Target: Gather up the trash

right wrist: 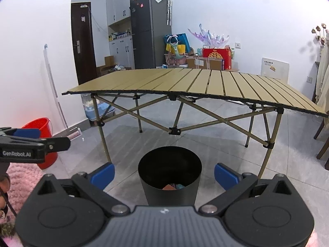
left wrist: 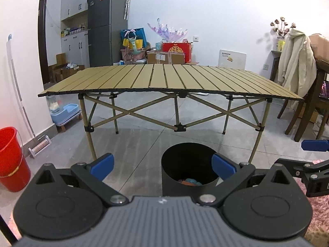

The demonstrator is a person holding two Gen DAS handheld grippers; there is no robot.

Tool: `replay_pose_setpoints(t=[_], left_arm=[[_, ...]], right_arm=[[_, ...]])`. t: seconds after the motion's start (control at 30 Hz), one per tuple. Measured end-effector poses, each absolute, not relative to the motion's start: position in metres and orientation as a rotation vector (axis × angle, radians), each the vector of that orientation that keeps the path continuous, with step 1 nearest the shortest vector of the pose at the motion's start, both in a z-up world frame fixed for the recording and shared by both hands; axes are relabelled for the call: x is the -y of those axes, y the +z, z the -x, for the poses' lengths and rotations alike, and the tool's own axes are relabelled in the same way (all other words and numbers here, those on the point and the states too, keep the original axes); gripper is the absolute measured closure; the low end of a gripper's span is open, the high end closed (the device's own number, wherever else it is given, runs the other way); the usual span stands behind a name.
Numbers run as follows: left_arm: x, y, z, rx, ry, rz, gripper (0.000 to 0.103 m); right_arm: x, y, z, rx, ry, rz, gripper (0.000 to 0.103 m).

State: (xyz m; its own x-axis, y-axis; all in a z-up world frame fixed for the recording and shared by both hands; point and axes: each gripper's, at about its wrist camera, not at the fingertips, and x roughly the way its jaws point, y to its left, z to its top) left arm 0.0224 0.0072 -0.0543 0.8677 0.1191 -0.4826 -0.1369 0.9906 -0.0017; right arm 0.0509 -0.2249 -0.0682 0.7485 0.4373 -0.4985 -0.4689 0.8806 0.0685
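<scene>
A black round trash bin (left wrist: 189,168) (right wrist: 169,177) stands on the grey tile floor in front of the folding table. Orange and blue scraps of trash (left wrist: 190,182) (right wrist: 173,186) lie at its bottom. My left gripper (left wrist: 163,165) is open above and just short of the bin, nothing between its blue pads. My right gripper (right wrist: 164,175) is open too, straddling the bin's near rim from above, empty. The right gripper's blue finger shows at the right edge of the left wrist view; the left gripper's arm shows at the left of the right wrist view.
A tan slatted folding table (left wrist: 170,78) (right wrist: 205,84) stands behind the bin on crossed legs. A red bucket (left wrist: 11,158) (right wrist: 41,144) sits left by the wall. A wooden chair with a pale coat (left wrist: 296,61) is on the right. A pink fluffy rug (right wrist: 22,177) lies near me.
</scene>
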Motion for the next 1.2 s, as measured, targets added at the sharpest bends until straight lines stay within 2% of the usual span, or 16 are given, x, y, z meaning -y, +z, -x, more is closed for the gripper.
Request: replay_pose_setpoints(t=[1.2], left_arm=[[-0.002,-0.050,-0.013,-0.493,0.119,0.031,0.000]], right_arm=[[0.225,-0.062,-0.038,-0.511,0.494,0.060,0.000]])
